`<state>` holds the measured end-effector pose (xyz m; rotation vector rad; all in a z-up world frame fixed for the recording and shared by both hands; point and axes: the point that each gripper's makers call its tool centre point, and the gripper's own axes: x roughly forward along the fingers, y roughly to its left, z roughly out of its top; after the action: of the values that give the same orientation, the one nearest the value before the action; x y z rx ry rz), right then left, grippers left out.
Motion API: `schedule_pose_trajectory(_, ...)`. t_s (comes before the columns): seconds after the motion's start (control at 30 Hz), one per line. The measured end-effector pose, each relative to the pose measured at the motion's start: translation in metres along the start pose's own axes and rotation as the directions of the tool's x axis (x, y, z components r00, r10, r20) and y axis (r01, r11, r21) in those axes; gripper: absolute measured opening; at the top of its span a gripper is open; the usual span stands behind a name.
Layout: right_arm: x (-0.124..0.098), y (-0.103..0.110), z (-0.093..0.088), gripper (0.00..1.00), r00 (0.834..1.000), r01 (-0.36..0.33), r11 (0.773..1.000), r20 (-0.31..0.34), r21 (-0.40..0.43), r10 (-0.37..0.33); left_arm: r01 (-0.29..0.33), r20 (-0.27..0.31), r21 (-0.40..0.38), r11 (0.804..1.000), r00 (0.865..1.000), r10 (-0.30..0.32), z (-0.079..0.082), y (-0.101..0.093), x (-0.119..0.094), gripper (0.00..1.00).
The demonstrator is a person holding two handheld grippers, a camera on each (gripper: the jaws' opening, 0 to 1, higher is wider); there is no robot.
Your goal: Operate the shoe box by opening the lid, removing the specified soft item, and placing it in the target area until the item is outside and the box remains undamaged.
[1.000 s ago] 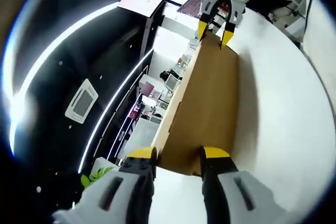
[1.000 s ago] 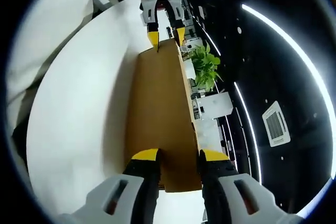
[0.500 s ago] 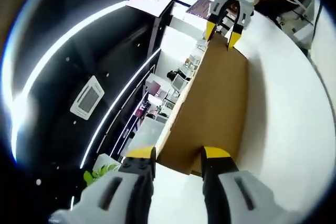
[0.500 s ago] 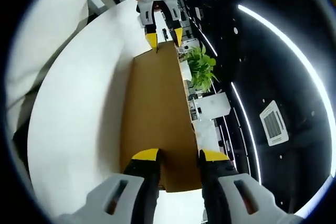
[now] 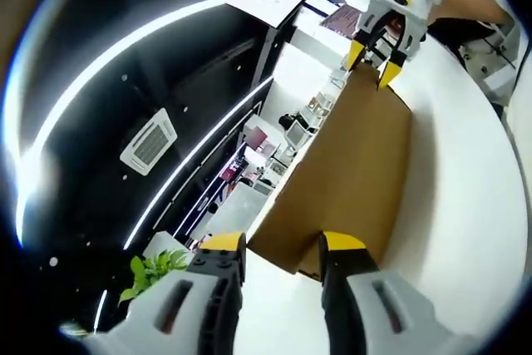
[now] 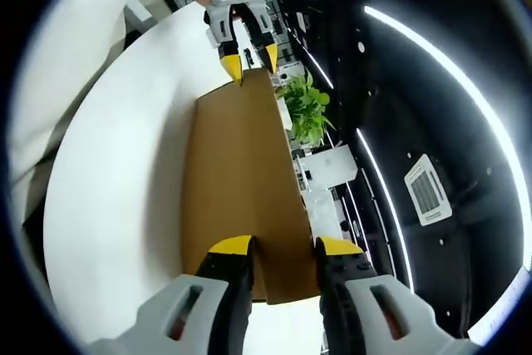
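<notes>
The lid (image 5: 349,180) should rise evenly, both ends at the same pace, so the cardboard does not twist or tear. It is a plain brown panel, flat, spanning from one tool to the other. The left gripper (image 5: 283,245) grasps its near end; the right gripper (image 6: 283,248) grasps the opposite end.

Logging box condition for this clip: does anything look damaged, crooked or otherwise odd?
Nothing stands out. The brown cardboard lid looks flat and uncreased, with the left tool at one end and the right tool at the other, over the white table.
</notes>
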<state>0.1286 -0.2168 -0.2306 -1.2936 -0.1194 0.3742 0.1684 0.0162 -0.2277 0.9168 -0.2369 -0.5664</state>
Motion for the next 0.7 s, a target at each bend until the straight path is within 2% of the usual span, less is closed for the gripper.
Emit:
schedule_pose_trajectory(0.1, 0.001, 0.007, -0.001, 0.28, 1.000, -0.031, 0.999, -0.001, 0.036, 0.031, -0.008, 0.001, -0.007, 1.000, 1.000, 0.008, 0.001, 0.002, 0.000, 0.35)
schedule_pose_trajectory(0.17, 0.000, -0.004, 0.002, 0.28, 1.000, 0.021, 0.999, 0.010, 0.026, -0.021, -0.014, 0.002, -0.022, 1.000, 1.000, 0.014, 0.002, 0.004, -0.001, 0.35)
schedule_pose_trajectory(0.4, -0.001, -0.011, 0.007, 0.29, 0.998, 0.046, 0.995, 0.034, 0.083, -0.049, -0.037, 0.006, -0.061, 0.997, 0.999, 0.037, 0.004, 0.011, -0.001, 0.35)
schedule_pose_trajectory(0.7, -0.001, -0.021, 0.007, 0.28, 0.995, 0.086, 0.988, 0.035, 0.129, -0.091, -0.065, 0.010, -0.100, 0.993, 0.998, 0.067, 0.006, 0.018, -0.003, 0.34)
